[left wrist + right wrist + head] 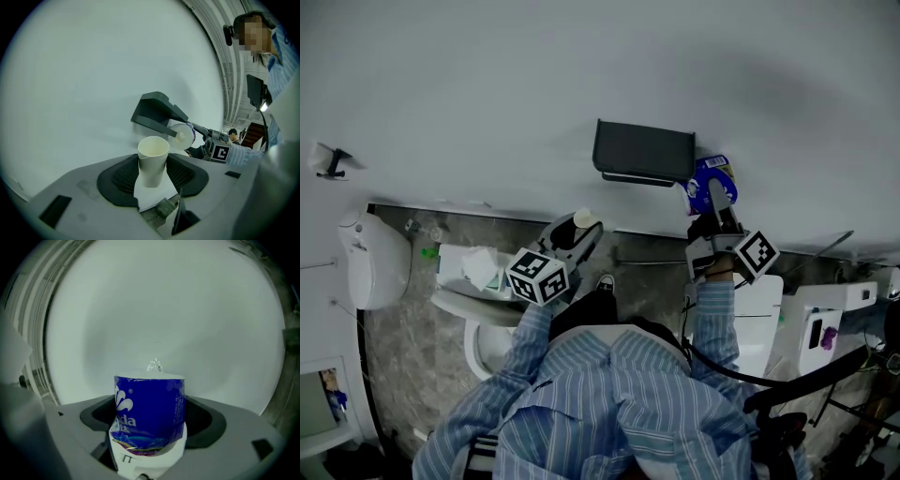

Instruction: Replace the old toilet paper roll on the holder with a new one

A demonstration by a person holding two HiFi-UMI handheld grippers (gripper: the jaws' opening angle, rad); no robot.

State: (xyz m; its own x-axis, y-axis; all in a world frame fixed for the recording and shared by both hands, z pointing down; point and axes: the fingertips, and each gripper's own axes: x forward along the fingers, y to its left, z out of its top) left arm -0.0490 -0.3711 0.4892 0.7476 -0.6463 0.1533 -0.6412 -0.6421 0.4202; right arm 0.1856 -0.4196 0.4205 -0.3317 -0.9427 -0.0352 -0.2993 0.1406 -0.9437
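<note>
Item 1. Holder: dark, fixed to the pale wall. The head view shows it from the front as a flat box. Only the left gripper view shows it side-on, with a sloped cover above a lower bar.

Item 2. Left gripper: below and left of the holder, well apart from it. Its jaws are clamped on the old cardboard core, a cream tube with its open end toward the holder. The head view gives only the tube's tip past the jaws. The left gripper view shows its full length and hollow mouth.

Item 3. Right gripper: just below the holder's right end. Its jaws are closed on the new roll, which sits in a blue printed wrapper just beside the holder's right edge. The right gripper view shows the print and the gathered film on top, with bare wall behind and no holder in frame. The left gripper view shows the roll's white end face near the holder's bar.

Item 4. Toilet: low and left of the holder, seen in the head view alone.

Item 5. Striped sleeve: behind the right gripper, below the holder.
</note>
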